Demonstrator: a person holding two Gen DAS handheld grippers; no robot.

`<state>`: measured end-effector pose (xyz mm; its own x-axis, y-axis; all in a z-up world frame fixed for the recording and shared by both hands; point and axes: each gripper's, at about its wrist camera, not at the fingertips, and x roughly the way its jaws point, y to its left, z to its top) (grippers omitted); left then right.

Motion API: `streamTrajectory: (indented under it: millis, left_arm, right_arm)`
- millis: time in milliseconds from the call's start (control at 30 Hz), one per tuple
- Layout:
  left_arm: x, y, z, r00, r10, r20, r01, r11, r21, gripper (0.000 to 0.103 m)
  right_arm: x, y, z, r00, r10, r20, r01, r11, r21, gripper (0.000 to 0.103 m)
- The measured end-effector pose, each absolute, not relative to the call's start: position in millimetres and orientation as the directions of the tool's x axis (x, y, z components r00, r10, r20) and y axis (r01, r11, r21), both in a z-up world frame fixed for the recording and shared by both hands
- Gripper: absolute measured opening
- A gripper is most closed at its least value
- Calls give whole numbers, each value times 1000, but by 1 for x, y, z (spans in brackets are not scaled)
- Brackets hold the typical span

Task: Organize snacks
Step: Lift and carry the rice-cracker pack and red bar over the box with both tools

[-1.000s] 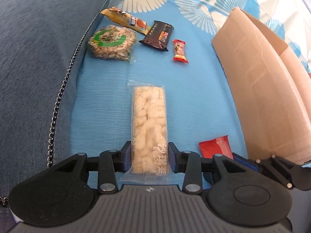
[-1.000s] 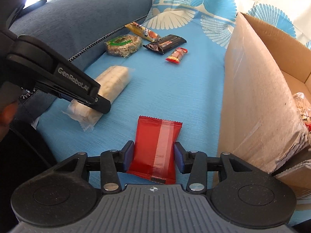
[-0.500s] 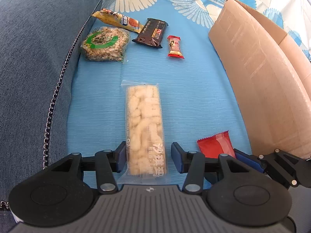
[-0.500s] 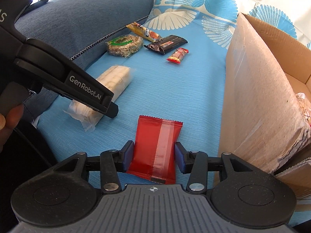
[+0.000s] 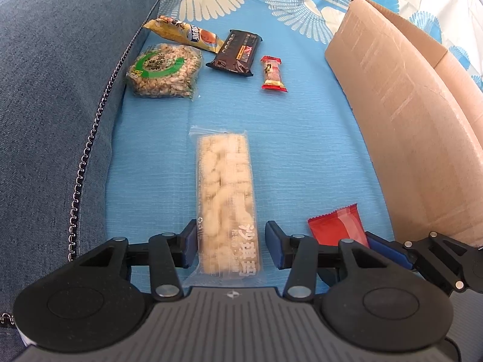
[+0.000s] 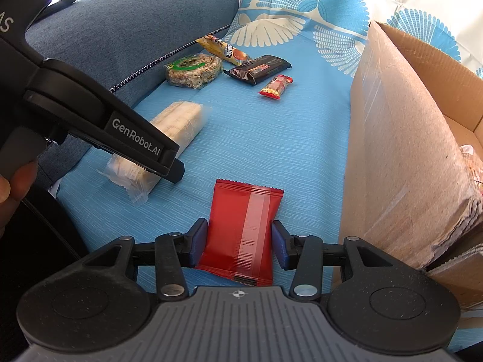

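A long clear-wrapped rice-puff bar (image 5: 225, 199) lies on the blue cloth between the fingers of my left gripper (image 5: 231, 246). The jaws stand open with a small gap on the right side of the bar. It also shows in the right wrist view (image 6: 178, 126), partly under the left gripper's body. A red packet (image 6: 244, 229) lies between the open jaws of my right gripper (image 6: 240, 246), with small gaps on both sides. The red packet shows in the left wrist view (image 5: 336, 224) too.
A cardboard box (image 5: 401, 114) stands open on the right, also in the right wrist view (image 6: 398, 150). At the far end lie a round green-label cake (image 5: 164, 71), a yellow stick pack (image 5: 184, 33), a dark brown bar (image 5: 235, 52) and a small red candy (image 5: 273, 74). A blue cushion (image 5: 54, 90) borders the left.
The left gripper's jaws have widened away from the rice-puff bar, and the gripper has drawn back and risen a little. The right gripper and red packet have hardly moved.
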<state>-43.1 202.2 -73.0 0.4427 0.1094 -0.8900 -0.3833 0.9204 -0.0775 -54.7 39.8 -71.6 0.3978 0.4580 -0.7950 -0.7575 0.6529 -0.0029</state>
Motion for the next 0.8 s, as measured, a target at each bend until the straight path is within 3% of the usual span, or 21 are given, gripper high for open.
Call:
streamTrajectory:
  millis: [167, 800]
  left_arm:
    - [-44, 203, -71, 451, 120, -885, -393, 917, -76, 41]
    - [-66, 210, -48, 592, 120, -797, -400, 902, -161, 40]
  right_arm:
    - [-59, 41, -71, 416, 462, -783, -768, 640, -30, 45]
    - [-76, 31, -31, 530, 519, -671, -753, 652, -90, 45]
